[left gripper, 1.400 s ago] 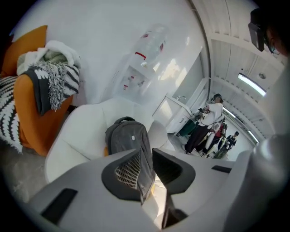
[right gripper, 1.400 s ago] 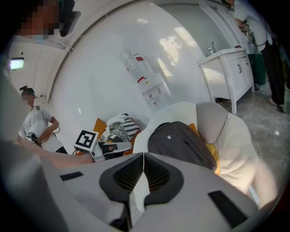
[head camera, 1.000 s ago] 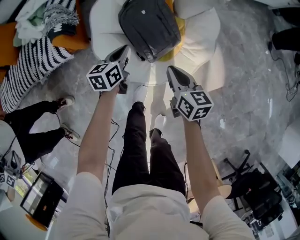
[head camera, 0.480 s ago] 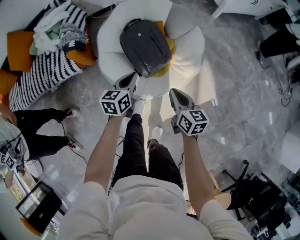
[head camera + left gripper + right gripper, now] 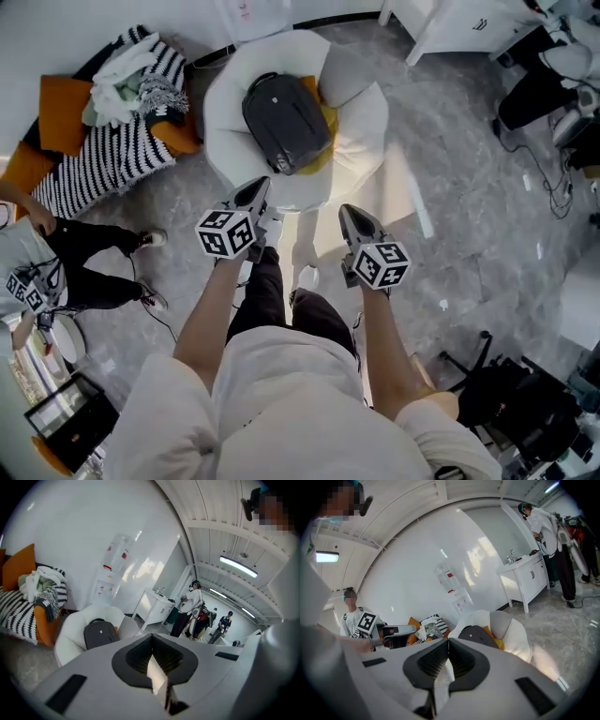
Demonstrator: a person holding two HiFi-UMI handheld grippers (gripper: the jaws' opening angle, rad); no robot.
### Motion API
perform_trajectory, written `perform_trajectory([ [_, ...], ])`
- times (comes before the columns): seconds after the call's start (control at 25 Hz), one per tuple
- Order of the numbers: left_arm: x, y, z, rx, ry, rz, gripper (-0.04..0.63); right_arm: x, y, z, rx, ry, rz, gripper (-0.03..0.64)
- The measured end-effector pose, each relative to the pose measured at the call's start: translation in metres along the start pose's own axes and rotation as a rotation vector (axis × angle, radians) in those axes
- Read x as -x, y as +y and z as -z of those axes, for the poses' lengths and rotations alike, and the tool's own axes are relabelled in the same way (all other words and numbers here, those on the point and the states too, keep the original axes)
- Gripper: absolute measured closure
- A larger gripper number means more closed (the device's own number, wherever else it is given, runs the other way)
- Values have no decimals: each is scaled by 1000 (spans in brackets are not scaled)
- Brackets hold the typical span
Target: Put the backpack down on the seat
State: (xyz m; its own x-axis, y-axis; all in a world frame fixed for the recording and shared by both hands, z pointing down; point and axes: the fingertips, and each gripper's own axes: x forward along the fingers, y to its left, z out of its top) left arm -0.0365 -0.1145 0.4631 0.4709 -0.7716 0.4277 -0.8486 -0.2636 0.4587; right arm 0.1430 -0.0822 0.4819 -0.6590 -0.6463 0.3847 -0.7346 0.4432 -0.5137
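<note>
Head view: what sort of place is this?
Probably a large indoor lab or studio staged as a lounge: a white armchair holding a backpack, a striped sofa, and a white desk on a grey polished floor.

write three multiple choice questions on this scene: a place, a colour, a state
1. Where is the backpack? A on the floor B on the white armchair C on the striped sofa
2. What colour is the cushion against the backpack? A yellow B blue C red
3. How is the left claw? A wide open B shut on a strap C shut and empty
B: it lies in the seat. A: yellow shows at its edge. C: jaws meet, nothing between.
</note>
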Motion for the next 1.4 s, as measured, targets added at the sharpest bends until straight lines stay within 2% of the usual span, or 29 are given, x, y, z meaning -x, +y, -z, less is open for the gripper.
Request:
perform_trajectory([
  [0.12,24,-24,-13,-21,-11,13,577,28,8,-6,4,-10,7,594],
  [0.28,54,-50,-24,-131,-6,16,577,58,26,-12,44,-11,-10,594],
  [0.36,70,-53,-32,-159,-11,15,578,67,38,-14,67,-7,-21,594],
  [0.72,114,-53,-80,-206,-47,76,578,94,89,-69,136,-98,-2,594],
  [0.84,132,-52,-91,-248,-41,101,578,95,113,-83,157,-123,-5,594],
  [0.92,143,-45,-97,-264,-49,104,578,92,126,-89,174,-133,-6,594],
  [1.08,157,-26,-109,-248,-85,90,577,87,139,-98,189,-150,2,594],
  [1.4,180,-19,-132,-280,-144,101,578,86,158,-113,205,-199,18,594],
])
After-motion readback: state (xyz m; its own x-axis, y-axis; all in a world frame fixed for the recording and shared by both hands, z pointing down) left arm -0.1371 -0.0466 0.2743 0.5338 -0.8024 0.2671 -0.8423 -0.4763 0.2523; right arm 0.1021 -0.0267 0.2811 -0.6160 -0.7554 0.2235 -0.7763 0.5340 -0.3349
